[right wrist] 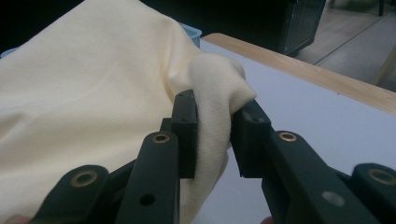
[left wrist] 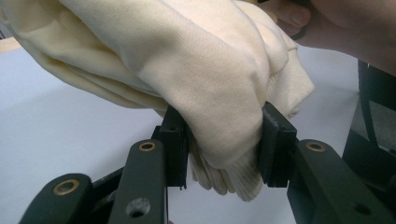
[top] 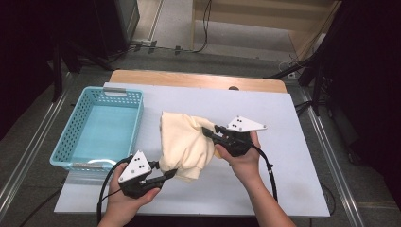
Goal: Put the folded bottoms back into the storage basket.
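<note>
Fingers (left wrist: 275, 140) of the left gripper (top: 171, 173) were pinched on a thick fold of the cream garment (top: 187, 142), its ribbed hem bulging out below the pads in the left gripper view, while the fingers (right wrist: 187, 126) of the right gripper (top: 209, 132) squeezed a bunched corner of the same cloth between them. Both pairs of pads pressed into the fabric, so each gripper carried part of its weight. The cream garment sat near the middle of the table (top: 293, 123), gathered into a loose lump between the two grippers: its near-left edge in the left gripper's bite, its far-right edge in the right one's. Holding it at two opposite edges seemed meant to keep the bundle together and under control, probably so that it could be carried or spread without trailing. Most of the cloth hung slack between the two grips and seemed to rest partly on the white surface; whether it was fully lifted could not be told. To the left stood the blue basket (top: 71, 137), apart from the garment and open at the top, a likely place for the cloth to go. Each hand (top: 246, 161) wrapped around its gripper's body from the near side
</note>
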Demonstrator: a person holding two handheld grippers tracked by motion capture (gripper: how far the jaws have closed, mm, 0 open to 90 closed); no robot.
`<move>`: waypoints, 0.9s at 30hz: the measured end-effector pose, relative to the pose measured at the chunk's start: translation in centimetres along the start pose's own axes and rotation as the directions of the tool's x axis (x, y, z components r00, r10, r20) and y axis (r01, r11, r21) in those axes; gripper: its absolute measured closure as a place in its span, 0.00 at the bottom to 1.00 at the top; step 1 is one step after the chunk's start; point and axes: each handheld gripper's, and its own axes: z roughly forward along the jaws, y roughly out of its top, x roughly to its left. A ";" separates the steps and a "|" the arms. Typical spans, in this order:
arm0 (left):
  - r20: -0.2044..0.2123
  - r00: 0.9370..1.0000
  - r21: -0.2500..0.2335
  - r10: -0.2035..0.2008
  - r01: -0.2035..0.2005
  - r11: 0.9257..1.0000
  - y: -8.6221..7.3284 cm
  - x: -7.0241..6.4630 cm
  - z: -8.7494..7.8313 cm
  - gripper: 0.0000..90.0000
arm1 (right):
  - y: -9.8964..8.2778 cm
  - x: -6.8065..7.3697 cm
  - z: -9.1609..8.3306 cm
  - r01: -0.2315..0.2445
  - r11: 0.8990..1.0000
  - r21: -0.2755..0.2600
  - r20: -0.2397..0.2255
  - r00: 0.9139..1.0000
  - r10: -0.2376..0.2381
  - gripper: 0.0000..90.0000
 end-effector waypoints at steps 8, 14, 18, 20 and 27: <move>-0.023 1.000 -0.016 -0.009 0.009 1.000 0.1 0.7 -1.3 0.67 | 1.3 0.6 1.2 0.010 1.000 -0.003 -0.016 1.000 -0.010 0.79; -0.041 0.999 -0.026 -0.014 0.013 1.000 0.2 1.3 -2.3 0.67 | 2.4 1.3 2.1 0.031 1.000 -0.006 -0.026 0.999 -0.031 0.79; -0.053 0.999 -0.024 -0.012 0.011 1.000 0.5 1.7 -3.0 0.67 | 3.0 1.6 2.7 0.033 0.999 -0.008 -0.033 0.999 -0.033 0.79; -0.057 0.998 -0.029 -0.012 0.010 1.000 0.6 1.8 -3.3 0.67 | 3.2 1.7 3.0 0.033 0.999 -0.008 -0.037 0.999 -0.033 0.79; -0.072 0.997 -0.033 -0.017 0.014 0.999 0.5 2.4 -4.2 0.67 | 3.9 2.1 4.0 0.042 0.999 -0.008 -0.052 0.998 -0.043 0.79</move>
